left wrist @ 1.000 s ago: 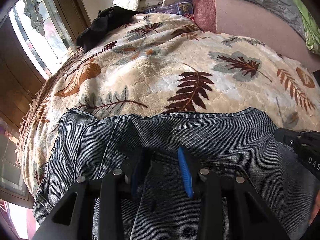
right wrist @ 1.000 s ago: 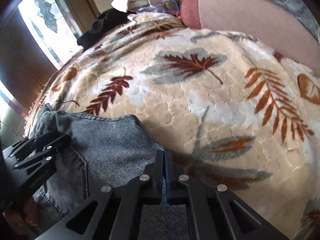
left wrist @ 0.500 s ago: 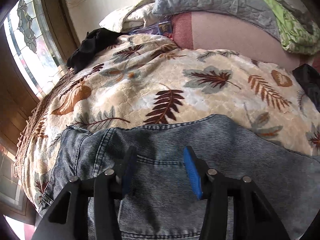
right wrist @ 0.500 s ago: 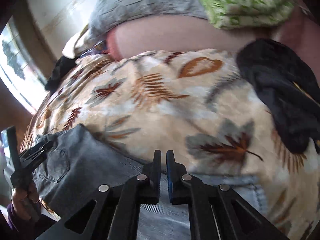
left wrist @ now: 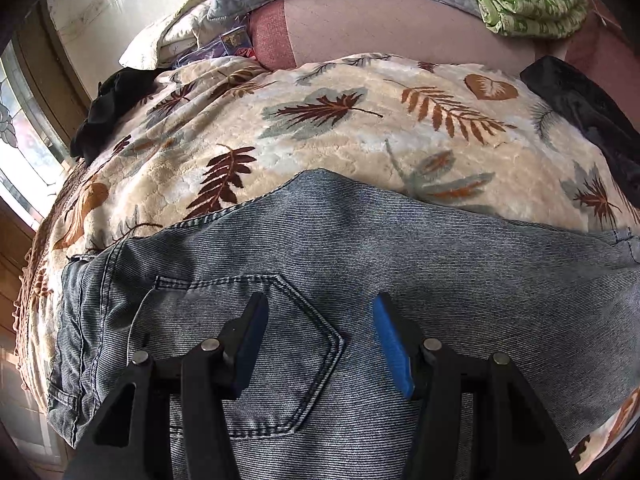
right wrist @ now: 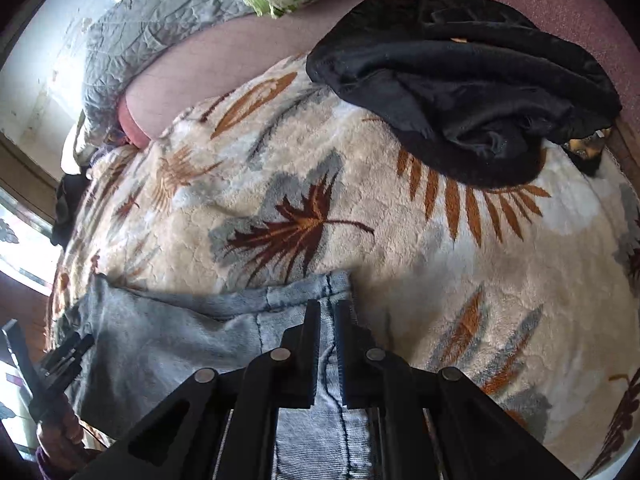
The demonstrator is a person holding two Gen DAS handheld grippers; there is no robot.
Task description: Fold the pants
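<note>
— Where are the two grippers?
— Both tilt down over the bed. The left gripper (left wrist: pixel 316 340) has just been opening; its jaws stand apart above the back pocket (left wrist: pixel 256 344), nothing between them. The right gripper (right wrist: pixel 327 320) is clamped on a leg hem.
— And the garment?
— One pair of pants (left wrist: pixel 360 264) lies along the near edge of the leaf blanket (left wrist: pixel 340 140). Two black garments lie at its far corners.

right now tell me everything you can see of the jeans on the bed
The jeans are faded blue-grey denim with fine ribbed texture, pale stitched seams and a five-sided back pocket. They lie spread sideways on the leaf-print blanket. The left gripper is open over the pocket, not gripping. The right gripper is shut on the paler hem end, a seam running between its fingers.
</note>
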